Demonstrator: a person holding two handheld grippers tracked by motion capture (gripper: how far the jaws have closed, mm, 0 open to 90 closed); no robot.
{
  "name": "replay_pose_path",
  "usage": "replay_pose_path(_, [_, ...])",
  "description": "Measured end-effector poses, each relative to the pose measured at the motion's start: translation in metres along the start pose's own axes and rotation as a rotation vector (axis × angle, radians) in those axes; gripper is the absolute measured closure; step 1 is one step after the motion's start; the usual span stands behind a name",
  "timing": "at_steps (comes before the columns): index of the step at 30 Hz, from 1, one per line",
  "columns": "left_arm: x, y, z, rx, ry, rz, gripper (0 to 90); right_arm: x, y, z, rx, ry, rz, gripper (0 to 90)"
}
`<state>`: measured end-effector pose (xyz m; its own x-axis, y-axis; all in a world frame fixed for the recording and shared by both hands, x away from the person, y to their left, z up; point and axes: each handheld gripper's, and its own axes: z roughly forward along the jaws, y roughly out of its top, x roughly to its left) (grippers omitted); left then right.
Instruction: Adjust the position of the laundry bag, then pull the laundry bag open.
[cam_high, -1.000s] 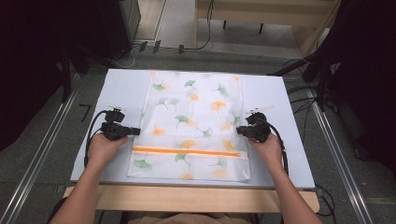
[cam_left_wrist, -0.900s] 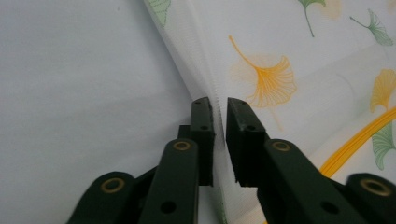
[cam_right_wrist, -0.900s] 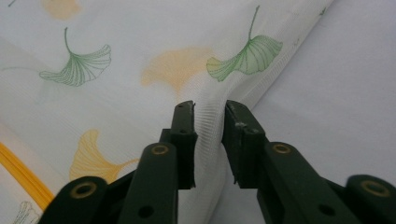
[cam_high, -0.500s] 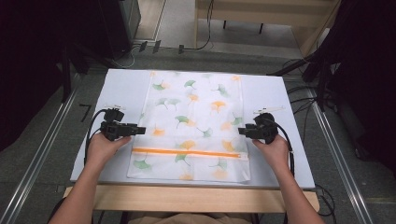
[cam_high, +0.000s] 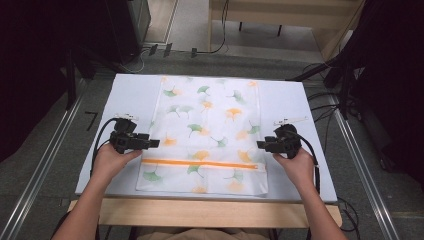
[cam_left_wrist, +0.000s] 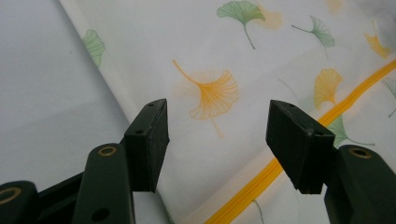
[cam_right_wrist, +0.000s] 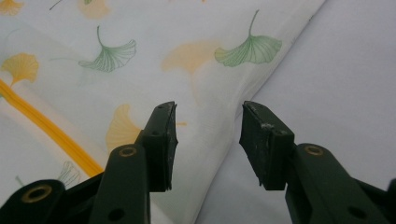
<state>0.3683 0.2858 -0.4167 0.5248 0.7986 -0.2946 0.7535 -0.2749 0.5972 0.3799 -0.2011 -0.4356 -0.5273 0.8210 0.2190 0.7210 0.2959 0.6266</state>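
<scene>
Left gripper (cam_high: 154, 143) at the cloth's left edge — jaws have just been opening, now spread wide, nothing pinched. Leaf-print cloth (cam_high: 206, 125) lies flat mid-table (cam_high: 130, 95), orange stripe (cam_high: 200, 163) across its near end. Right gripper (cam_high: 261, 144) at the right edge — jaws parted, cloth edge below them, not gripped.

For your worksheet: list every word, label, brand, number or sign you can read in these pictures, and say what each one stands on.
"7": a dark mark shaped like this digit on the grey floor left of the table; it may be only a mark.
The leaf-print cloth bag with the orange zip carries pictures only, no words.
The grippers bear no readable label.
</scene>
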Motion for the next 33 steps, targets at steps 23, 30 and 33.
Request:
replay_pose_path(23, [-0.036, 0.017, 0.02, 0.028, -0.057, 0.12, 39.2, 0.004, -0.032, -0.027, 0.057, -0.002, 0.063, 63.1])
replay_pose_path(30, [-0.05, 0.023, 0.031, 0.04, -0.069, 0.168, 39.3, 0.005, -0.039, -0.026, 0.081, 0.008, 0.093, 72.3])
replay_pose_path(33, [-0.053, 0.026, 0.035, 0.039, -0.08, 0.174, 39.3, 0.007, -0.041, -0.024, 0.089, 0.016, 0.109, 75.8])
